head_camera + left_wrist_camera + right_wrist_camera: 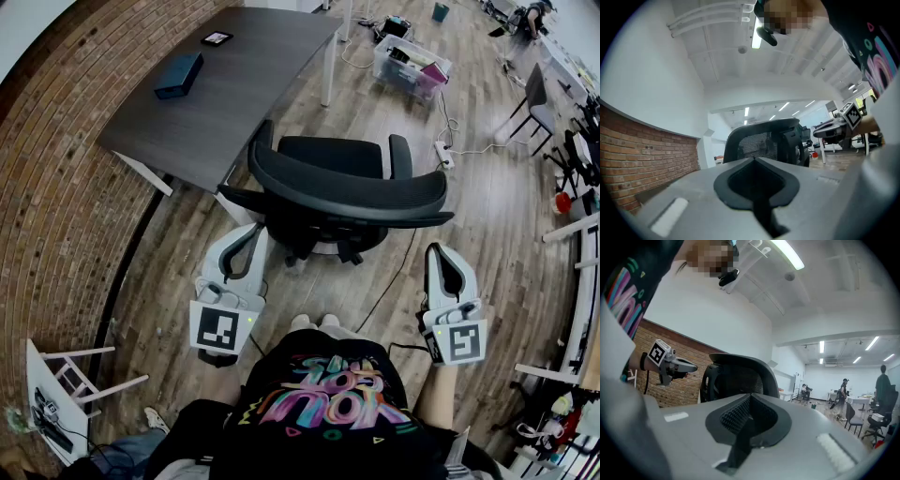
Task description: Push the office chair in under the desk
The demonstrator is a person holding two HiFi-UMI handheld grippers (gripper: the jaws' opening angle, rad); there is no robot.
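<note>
Bin (410, 64) past desk (239, 80) holds clutter | office chair (345, 190) at desk corner | left claw (251, 234) closed, empty | right claw (439, 253) closed, empty

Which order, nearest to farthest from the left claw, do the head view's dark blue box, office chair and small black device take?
From the left claw:
1. office chair, just ahead, slightly right.
2. dark blue box, on the desk, mid-left.
3. small black device, at the desk's far end.
</note>
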